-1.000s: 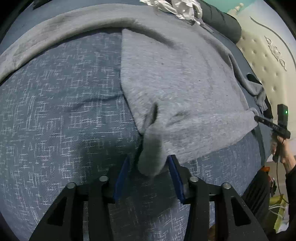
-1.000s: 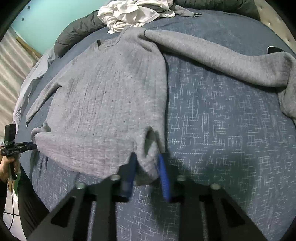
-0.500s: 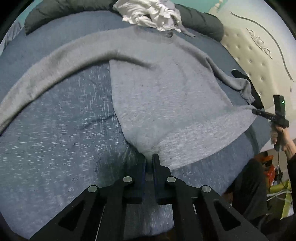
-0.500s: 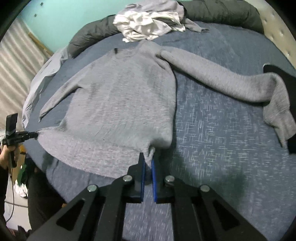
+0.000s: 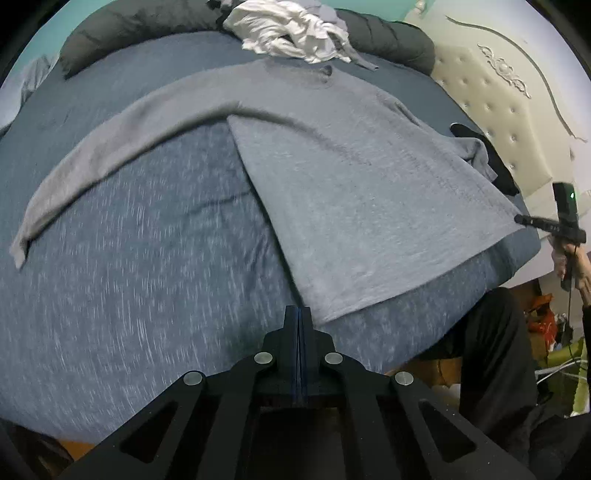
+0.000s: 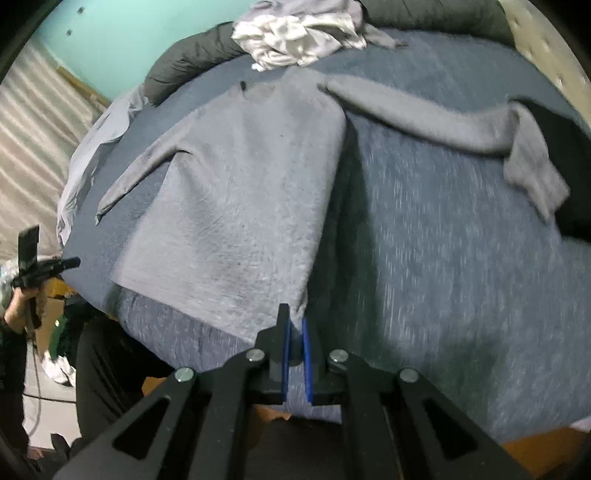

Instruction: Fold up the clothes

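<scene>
Both grippers pulled back since a second ago, stretching the grey sweater (image 5: 362,206) flat on the bed (image 5: 129,277). Left gripper (image 5: 300,314) jaws pressed together pinching one hem corner. Right gripper (image 6: 295,325) jaws nearly together, pinching the other corner.

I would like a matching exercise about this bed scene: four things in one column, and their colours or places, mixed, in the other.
Things:
1. sweater
2. crumpled white clothes
3. bedspread
4. tufted headboard

Descriptions:
A. cream, at the right edge of the left wrist view
B. grey, spread flat with sleeves out
C. piled at the far side of the bed
D. dark blue with pale flecks

Pairs: 1-B, 2-C, 3-D, 4-A
</scene>
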`<state>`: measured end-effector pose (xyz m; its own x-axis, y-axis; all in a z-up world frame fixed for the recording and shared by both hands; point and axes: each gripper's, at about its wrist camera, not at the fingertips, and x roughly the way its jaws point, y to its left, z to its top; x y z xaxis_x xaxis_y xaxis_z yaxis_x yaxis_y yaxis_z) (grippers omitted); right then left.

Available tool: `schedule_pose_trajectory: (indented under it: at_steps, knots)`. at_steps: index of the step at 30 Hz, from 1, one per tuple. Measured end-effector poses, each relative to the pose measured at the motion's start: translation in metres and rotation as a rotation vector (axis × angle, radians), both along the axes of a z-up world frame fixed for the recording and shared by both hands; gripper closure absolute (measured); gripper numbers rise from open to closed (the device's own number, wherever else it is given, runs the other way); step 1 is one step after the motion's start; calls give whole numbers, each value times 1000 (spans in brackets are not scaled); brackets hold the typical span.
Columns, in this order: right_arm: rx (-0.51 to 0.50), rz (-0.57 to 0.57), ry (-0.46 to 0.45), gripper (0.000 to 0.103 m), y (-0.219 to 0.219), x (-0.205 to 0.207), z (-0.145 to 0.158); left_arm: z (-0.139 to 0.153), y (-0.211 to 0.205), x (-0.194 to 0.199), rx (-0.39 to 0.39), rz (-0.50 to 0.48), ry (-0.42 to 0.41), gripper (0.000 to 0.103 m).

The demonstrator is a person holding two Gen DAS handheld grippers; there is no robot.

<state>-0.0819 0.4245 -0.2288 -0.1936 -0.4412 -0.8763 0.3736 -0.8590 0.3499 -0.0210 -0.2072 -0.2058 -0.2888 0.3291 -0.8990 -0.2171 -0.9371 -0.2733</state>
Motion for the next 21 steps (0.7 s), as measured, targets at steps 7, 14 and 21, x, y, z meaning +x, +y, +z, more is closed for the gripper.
schedule_pose_trajectory:
  at_steps: [7, 14, 21]
  knots:
    - [82, -52, -20, 98, 0, -9, -44, -42, 4, 5, 33, 45, -49, 103]
    - [126, -69, -4, 91, 8, -18, -57, -74, 33, -9, 54, 45, -108, 84]
    - [166, -58, 43, 59, 8, -27, -60, -98, 54, -28, 52, 32, -151, 61]
